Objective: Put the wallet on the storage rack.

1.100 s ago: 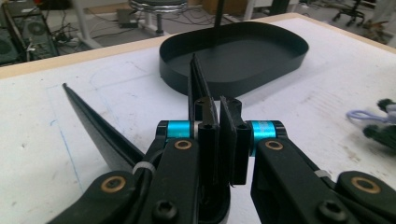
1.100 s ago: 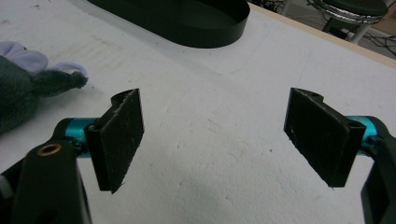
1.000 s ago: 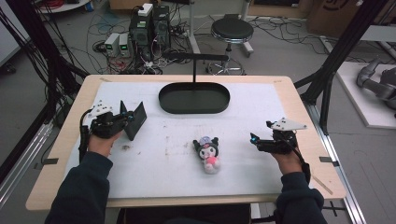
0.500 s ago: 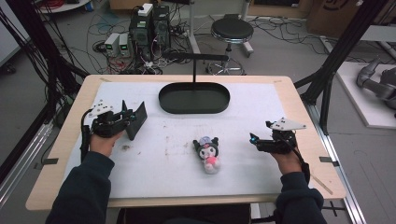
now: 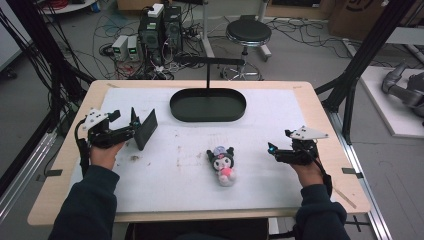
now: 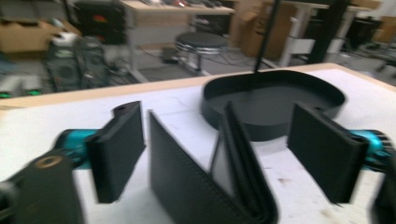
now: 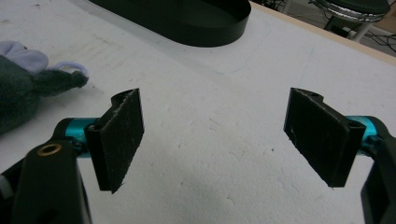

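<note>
Wallet seemingly loose between left tool's just-opened jaws.

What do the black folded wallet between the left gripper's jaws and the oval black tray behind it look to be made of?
The black folded wallet looks like leather or a leather imitation: matte, with a stitched seam along its edge and thin stacked layers at the fold. The oval black tray looks like rigid plastic or painted metal: smooth, even walls with a dull sheen. Which of the two, the look leaves open.

Black wallet, half-open, on edge
</note>
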Demonstrator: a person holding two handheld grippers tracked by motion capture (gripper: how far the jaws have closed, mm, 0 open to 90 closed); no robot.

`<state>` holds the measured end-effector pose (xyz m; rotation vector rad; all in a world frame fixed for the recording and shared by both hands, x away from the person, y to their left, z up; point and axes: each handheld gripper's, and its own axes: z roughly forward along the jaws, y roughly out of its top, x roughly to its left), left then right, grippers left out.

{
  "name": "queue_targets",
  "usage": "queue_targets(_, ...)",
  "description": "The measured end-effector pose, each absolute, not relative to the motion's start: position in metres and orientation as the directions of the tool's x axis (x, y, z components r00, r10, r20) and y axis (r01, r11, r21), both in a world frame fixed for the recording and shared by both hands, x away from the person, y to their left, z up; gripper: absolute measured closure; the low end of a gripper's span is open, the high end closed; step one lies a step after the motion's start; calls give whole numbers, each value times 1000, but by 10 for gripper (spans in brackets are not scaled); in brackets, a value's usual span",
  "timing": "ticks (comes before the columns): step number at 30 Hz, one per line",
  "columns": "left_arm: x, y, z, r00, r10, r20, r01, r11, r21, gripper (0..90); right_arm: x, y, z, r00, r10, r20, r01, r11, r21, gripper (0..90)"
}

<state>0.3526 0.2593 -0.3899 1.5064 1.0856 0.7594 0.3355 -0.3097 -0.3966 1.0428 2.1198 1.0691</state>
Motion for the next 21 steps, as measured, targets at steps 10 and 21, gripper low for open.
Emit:
queue_targets(10, 343, 261, -397, 351, 934, -67, 232, -18, 973, 152, 335, -310, -397, -549, 828, -114, 397, 379, 836, 203)
queue_targets(21, 347, 257, -408, 336, 939, -75, 281, -23, 960, 153, 336, -309, -398, -554, 825, -114, 399, 383, 833, 203)
